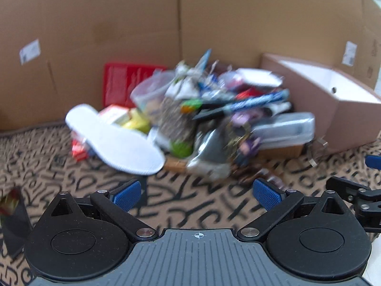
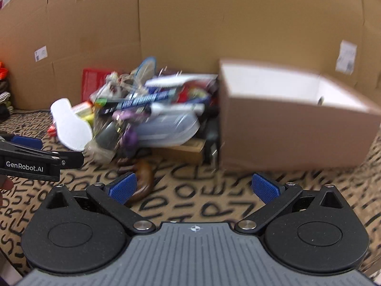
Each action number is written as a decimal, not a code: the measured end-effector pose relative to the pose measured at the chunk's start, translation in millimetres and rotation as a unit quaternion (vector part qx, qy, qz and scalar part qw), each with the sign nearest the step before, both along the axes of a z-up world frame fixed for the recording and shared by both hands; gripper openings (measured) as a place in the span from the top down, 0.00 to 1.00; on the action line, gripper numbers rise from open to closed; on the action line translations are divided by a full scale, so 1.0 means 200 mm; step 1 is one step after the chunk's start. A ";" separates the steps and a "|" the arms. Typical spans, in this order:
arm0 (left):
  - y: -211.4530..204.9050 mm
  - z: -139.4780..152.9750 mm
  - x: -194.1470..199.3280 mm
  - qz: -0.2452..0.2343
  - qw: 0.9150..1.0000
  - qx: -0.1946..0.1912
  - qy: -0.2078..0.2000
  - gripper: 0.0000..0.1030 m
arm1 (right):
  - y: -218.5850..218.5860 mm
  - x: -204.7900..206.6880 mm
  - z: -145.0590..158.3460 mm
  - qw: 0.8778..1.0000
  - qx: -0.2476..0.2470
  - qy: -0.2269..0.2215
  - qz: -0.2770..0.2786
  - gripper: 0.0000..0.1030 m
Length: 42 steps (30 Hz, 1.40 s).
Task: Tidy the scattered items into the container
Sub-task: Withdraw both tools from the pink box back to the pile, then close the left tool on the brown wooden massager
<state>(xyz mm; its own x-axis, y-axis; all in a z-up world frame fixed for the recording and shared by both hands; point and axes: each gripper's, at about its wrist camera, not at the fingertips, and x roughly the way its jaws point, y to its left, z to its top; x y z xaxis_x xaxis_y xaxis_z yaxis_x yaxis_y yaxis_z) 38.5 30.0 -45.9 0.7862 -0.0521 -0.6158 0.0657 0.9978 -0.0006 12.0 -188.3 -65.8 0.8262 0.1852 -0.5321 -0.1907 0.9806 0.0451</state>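
Bare patterned mat (image 2: 202, 190) ahead, blurred pile (image 1: 202, 119) beyond, open box (image 2: 293, 119) apparently touching its right

Blurred item heap (image 1: 202, 119) on patterned rug, left of open cardboard box (image 2: 293, 121).

The right hand-held gripper (image 2: 194, 188) hovers with jaws wide apart above the patterned rug (image 2: 202, 205), facing a blurred pile of items (image 2: 147, 109) beside the open cardboard box (image 2: 293, 128).
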 end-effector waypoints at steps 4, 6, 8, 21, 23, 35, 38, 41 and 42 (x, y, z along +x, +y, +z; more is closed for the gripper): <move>0.07 -0.05 0.04 0.008 1.000 -0.010 0.012 0.00 | 0.05 0.05 -0.06 1.000 0.007 0.023 0.013 0.00; 0.08 -0.06 0.06 0.009 1.000 -0.012 0.014 0.00 | 0.08 0.07 -0.08 0.999 0.008 0.028 0.020 0.00; 0.09 -0.07 0.09 0.007 1.000 -0.013 0.017 0.00 | 0.10 0.09 -0.09 0.999 0.006 0.032 0.024 0.00; 0.03 -0.09 0.19 -0.059 0.996 -0.044 0.045 0.05 | 0.17 0.19 -0.15 0.999 -0.004 0.034 0.039 0.16; 0.03 -0.10 0.20 -0.062 0.996 -0.042 0.048 0.06 | 0.18 0.20 -0.14 0.998 -0.005 0.030 0.047 0.21; 0.05 -0.10 0.19 -0.069 0.995 -0.034 0.055 0.07 | 0.22 0.19 -0.15 0.987 -0.001 0.026 0.157 0.46; 0.03 -0.09 0.16 -0.087 0.994 -0.029 0.052 0.07 | 0.21 0.14 -0.14 0.981 -0.009 0.025 0.190 0.46; 0.00 -0.08 0.12 -0.110 0.993 -0.025 0.047 0.07 | 0.20 0.06 -0.13 0.975 -0.030 0.015 0.222 0.46; -0.01 -0.08 0.12 -0.119 0.992 -0.024 0.046 0.07 | 0.19 0.03 -0.12 0.974 -0.035 0.012 0.225 0.46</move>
<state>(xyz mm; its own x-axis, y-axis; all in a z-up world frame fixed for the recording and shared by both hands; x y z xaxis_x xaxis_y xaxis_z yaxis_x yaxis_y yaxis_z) 62.0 27.9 -62.1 0.6888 -0.2600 -0.6767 0.2963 0.9529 -0.0645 18.7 -149.6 -90.6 0.6565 0.4887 -0.5747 -0.6021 0.7984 -0.0089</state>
